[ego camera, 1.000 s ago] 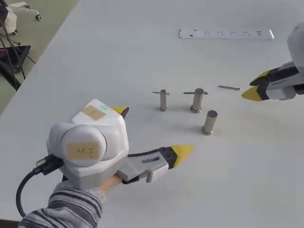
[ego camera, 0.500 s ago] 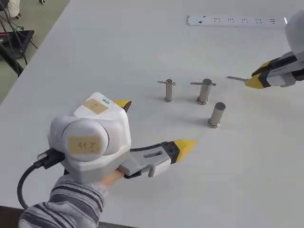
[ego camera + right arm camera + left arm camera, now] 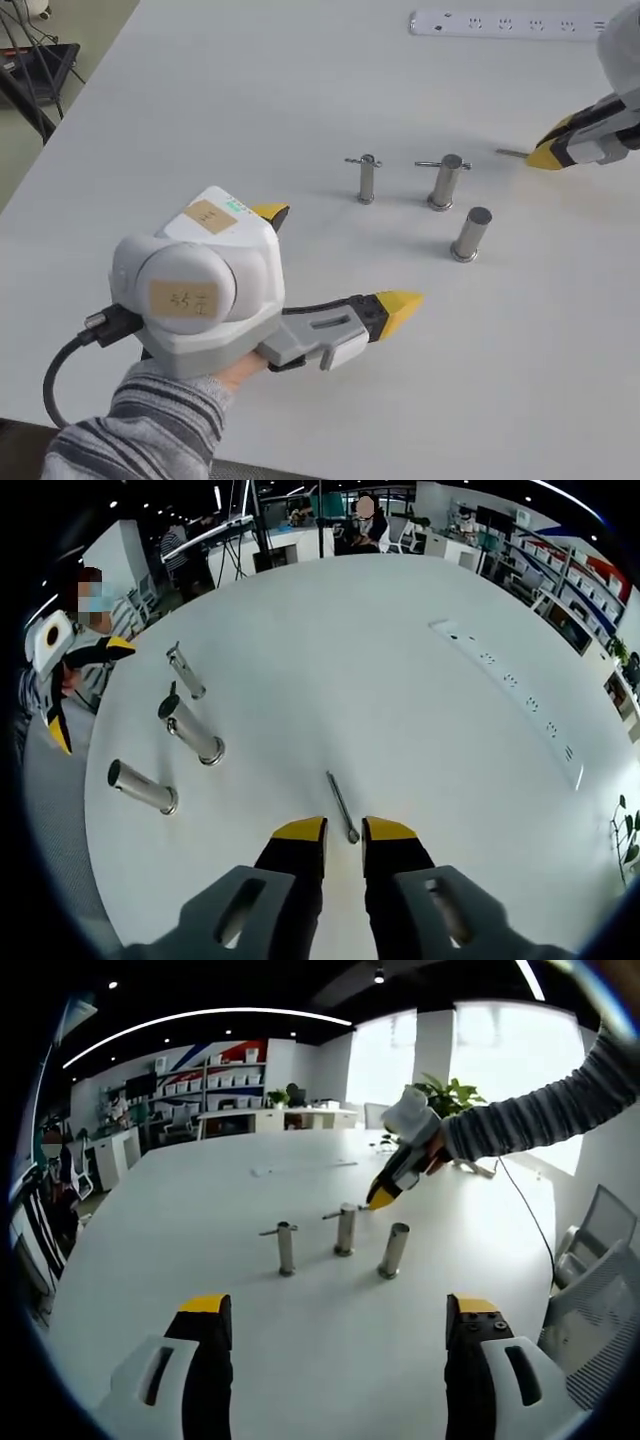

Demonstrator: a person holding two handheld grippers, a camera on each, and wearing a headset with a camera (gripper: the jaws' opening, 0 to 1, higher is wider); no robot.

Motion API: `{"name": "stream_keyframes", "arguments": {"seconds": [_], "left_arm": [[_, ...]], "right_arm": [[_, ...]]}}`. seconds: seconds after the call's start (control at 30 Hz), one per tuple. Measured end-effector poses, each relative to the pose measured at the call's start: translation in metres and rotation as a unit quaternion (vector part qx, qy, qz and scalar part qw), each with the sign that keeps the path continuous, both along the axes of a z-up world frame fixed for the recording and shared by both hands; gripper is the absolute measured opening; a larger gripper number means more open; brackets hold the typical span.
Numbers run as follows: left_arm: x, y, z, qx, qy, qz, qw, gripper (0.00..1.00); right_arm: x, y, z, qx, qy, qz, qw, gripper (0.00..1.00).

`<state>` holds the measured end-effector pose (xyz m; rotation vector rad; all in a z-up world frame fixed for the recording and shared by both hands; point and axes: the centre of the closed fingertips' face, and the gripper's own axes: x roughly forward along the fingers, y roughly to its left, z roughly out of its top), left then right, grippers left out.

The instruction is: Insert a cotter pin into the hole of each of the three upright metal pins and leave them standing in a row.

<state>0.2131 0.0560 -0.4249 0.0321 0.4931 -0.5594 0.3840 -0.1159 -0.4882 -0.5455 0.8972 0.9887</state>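
Two pins fitted: end pin (image 3: 367, 180), middle pin (image 3: 443, 183). Bare pin (image 3: 470, 235) stands near middle pin. Left claw (image 3: 338, 1305) wide open, empty; right claw (image 3: 345, 828) narrowly parted astride loose cotter pin (image 3: 338, 798).

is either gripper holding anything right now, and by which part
Left gripper: open, nothing held. Right gripper: jaws straddle one end of the loose cotter pin; a clamped hold cannot be told.

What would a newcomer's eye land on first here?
The bulky white left gripper, jaws wide open, dominates the head view's foreground. Beyond it stand three metal pins: two carry cotter pins, the nearest pin is bare. A loose cotter pin lies on the table between the tips of the right gripper.
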Motion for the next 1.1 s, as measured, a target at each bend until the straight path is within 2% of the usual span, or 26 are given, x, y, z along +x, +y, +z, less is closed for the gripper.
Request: {"name": "stream_keyframes", "arguments": {"seconds": [0.13,0.3,0.5,0.6,0.67,0.77,0.9,0.97,1.03,1.1], "left_arm": [[0.001,0.002,0.000,-0.001,0.001,-0.003,1.0000,0.86],[0.001,0.006,0.000,0.003,0.000,-0.005,1.0000,0.85],[0.001,0.008,0.000,0.004,0.000,-0.004,1.0000,0.85],[0.002,0.008,0.000,0.004,0.000,-0.005,1.0000,0.85],[0.002,0.008,0.000,0.005,0.001,-0.004,1.0000,0.85],[0.002,0.007,0.000,0.005,0.002,-0.007,1.0000,0.83],[0.002,0.007,0.002,0.007,0.000,-0.007,0.9999,0.83],[0.002,0.007,0.003,0.008,0.001,-0.008,0.9999,0.82],[0.001,0.007,0.004,0.009,0.002,-0.009,0.9999,0.81],[0.001,0.006,0.006,0.010,0.002,-0.012,0.9999,0.79]], "right_arm": [[0.001,0.001,-0.003,-0.013,0.000,0.012,0.9998,0.06],[0.004,0.000,-0.004,-0.016,0.008,-0.001,0.9998,0.03],[0.003,-0.002,-0.005,-0.042,-0.006,0.027,0.9987,0.00],[0.001,0.000,-0.005,-0.064,-0.024,0.056,0.9961,0.00],[0.007,-0.002,-0.006,-0.073,-0.031,0.068,0.9945,0.00],[0.006,-0.001,-0.006,-0.076,-0.031,0.069,0.9942,0.00],[0.010,-0.003,-0.007,-0.076,-0.032,0.052,0.9952,0.00],[0.011,-0.003,-0.006,-0.082,-0.052,0.061,0.9934,0.00],[0.015,-0.002,-0.003,-0.074,-0.066,0.062,0.9931,0.00],[0.016,-0.001,0.002,-0.064,-0.070,0.048,0.9943,0.00]]}}
